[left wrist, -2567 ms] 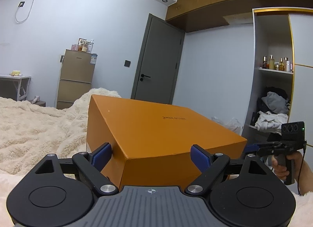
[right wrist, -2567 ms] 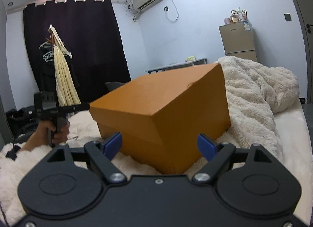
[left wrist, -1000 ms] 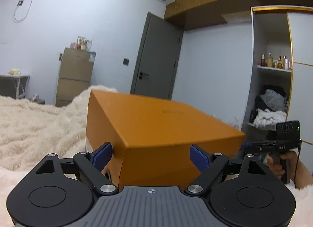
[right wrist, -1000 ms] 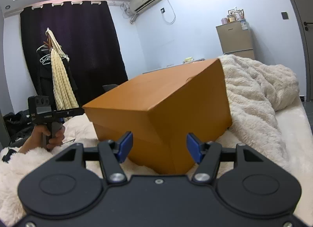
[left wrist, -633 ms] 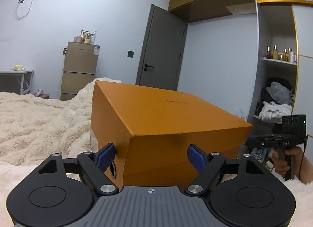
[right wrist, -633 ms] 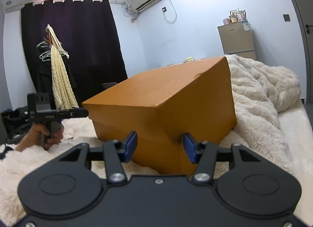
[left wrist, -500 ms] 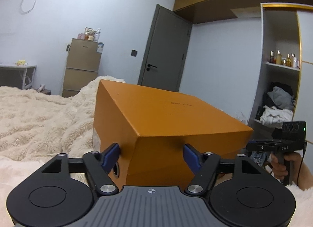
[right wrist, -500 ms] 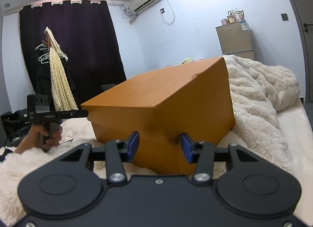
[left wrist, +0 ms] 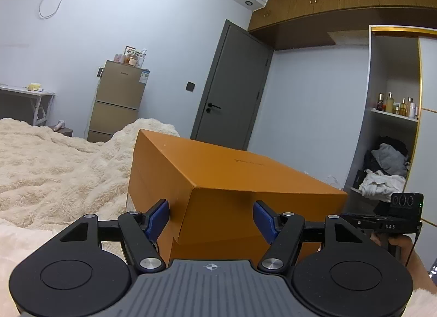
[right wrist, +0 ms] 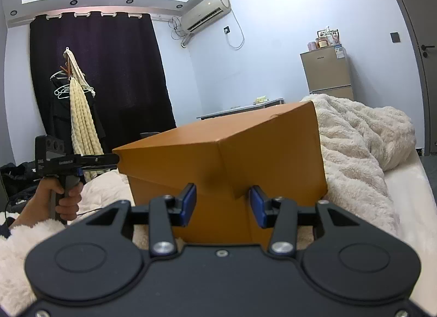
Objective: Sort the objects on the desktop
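Left wrist view: the left gripper (left wrist: 210,217) straddles the near corner of the orange box (left wrist: 224,177), which sits on a fluffy cream blanket (left wrist: 54,164) spread over a bed. Its blue pads (left wrist: 157,218) are clamped on the lid's corner, one on each face just beside the vertical edge. The lid (left wrist: 245,202) sits slightly askew: its lower rim stands out from the base below. Far right, the right gripper (left wrist: 355,218) reaches the box's opposite corner, a hand (left wrist: 396,243) on its handle. A grey door (left wrist: 229,90) and a tan cabinet (left wrist: 117,101) stand against the far wall.

Right wrist view: the right gripper (right wrist: 222,206) has its pads (right wrist: 258,206) pinched onto the corner nearest it, where the card looks dented. On the left, the left gripper (right wrist: 109,158) touches the far corner, held by a hand (right wrist: 62,199). The lid is tilted, higher at its far right corner, with a dark gap under its left rim.

Judging by this, sorting has barely begun: both grippers only hold the lid at opposite corners, and opening the box and handling whatever is inside remain. The contents are hidden.

The box is plain orange card with sharp edges, a faint printed mark on top and matte faces.
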Demonstrator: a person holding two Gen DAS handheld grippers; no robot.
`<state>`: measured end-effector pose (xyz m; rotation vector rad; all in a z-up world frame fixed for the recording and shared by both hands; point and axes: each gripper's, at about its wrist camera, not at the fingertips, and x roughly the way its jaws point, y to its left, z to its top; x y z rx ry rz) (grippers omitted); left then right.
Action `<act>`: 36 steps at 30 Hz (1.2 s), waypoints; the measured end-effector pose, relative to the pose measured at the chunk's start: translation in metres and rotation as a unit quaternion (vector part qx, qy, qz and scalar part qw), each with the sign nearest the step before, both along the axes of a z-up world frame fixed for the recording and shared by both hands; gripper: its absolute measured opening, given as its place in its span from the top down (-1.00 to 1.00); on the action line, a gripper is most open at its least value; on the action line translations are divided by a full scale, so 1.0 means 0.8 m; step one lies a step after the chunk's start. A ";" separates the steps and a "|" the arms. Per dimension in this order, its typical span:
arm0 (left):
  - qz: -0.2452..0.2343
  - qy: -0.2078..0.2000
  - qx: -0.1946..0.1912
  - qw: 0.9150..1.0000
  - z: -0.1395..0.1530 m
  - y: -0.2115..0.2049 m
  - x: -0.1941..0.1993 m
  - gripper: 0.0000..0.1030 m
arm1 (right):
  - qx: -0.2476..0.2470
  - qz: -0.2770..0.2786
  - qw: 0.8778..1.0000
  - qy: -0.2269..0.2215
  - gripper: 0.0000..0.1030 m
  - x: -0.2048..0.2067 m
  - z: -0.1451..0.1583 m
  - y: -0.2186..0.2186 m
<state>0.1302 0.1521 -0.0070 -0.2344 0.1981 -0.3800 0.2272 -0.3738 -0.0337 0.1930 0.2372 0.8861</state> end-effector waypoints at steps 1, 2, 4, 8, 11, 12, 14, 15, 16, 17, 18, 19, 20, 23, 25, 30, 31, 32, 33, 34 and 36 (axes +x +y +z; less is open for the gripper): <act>0.002 -0.001 0.001 1.000 0.001 -0.001 0.000 -0.20 | 0.000 -0.003 1.000 0.000 0.17 0.001 0.000 0.001; 0.004 -0.001 0.002 1.000 0.002 -0.002 0.001 -0.20 | 0.000 -0.005 1.000 0.001 0.17 0.002 0.000 0.002; 0.004 -0.002 0.001 1.000 0.004 0.000 0.002 -0.20 | 0.003 -0.009 1.000 0.002 0.17 0.006 0.001 0.003; 0.005 -0.005 -0.004 1.000 0.010 0.003 0.008 -0.20 | 0.012 -0.015 1.000 0.005 0.15 0.010 0.006 0.004; 0.008 -0.005 -0.007 1.000 0.014 0.002 0.013 -0.20 | 0.018 -0.018 1.000 0.006 0.14 0.013 0.008 0.005; 0.008 -0.006 -0.007 1.000 0.015 0.001 0.015 -0.20 | 0.022 -0.019 1.000 0.006 0.14 0.014 0.009 0.005; 0.008 -0.009 -0.007 1.000 0.018 0.000 0.016 -0.20 | 0.028 -0.020 0.999 0.008 0.13 0.017 0.010 0.004; 0.007 -0.010 -0.007 1.000 0.019 0.000 0.016 -0.20 | 0.028 -0.022 0.999 0.010 0.11 0.018 0.010 0.004; 0.006 -0.011 -0.006 1.000 0.019 -0.001 0.016 -0.20 | 0.029 -0.023 0.999 0.011 0.09 0.019 0.010 0.005; 0.005 -0.011 -0.003 1.000 0.020 -0.002 0.015 -0.20 | 0.027 -0.024 0.999 0.013 0.10 0.020 0.010 0.006; 0.003 -0.012 -0.003 1.000 0.019 -0.003 0.015 -0.21 | 0.023 -0.019 0.999 0.014 0.11 0.020 0.008 0.007; 0.003 -0.013 -0.002 1.000 0.018 -0.003 0.015 -0.21 | 0.024 -0.014 1.000 0.014 0.07 0.019 0.007 0.008; 0.002 -0.013 -0.001 1.000 0.017 -0.004 0.015 -0.21 | 0.023 -0.014 1.000 0.011 0.07 0.017 0.005 0.008; -0.001 -0.014 -0.002 1.000 0.011 -0.001 0.013 -0.21 | 0.024 -0.007 1.000 0.014 0.07 0.016 0.001 0.006; -0.002 -0.011 -0.003 1.000 0.009 0.000 0.012 -0.21 | 0.024 -0.003 1.000 0.016 0.07 0.015 0.001 0.004; -0.012 -0.027 -0.006 1.000 0.011 0.004 -0.002 -0.28 | 0.050 -0.008 0.999 0.005 0.06 0.007 0.003 -0.015; -0.012 -0.031 -0.007 0.999 0.013 0.004 -0.004 -0.35 | 0.063 -0.014 0.998 0.004 0.05 0.007 0.004 -0.020; -0.010 -0.042 -0.009 0.999 0.018 0.006 -0.008 -0.40 | 0.087 -0.026 0.996 0.005 0.04 0.008 0.005 -0.028; -0.007 -0.053 -0.014 0.998 0.023 0.007 -0.012 -0.45 | 0.109 -0.037 0.993 0.006 0.03 0.010 0.006 -0.035; -0.008 -0.055 -0.017 0.998 0.024 0.008 -0.012 -0.48 | 0.132 -0.050 0.990 0.007 -0.01 0.011 0.006 -0.041; -0.009 -0.066 -0.037 0.997 0.032 0.013 -0.013 -0.55 | 0.156 -0.078 0.985 0.008 -0.08 0.015 0.010 -0.046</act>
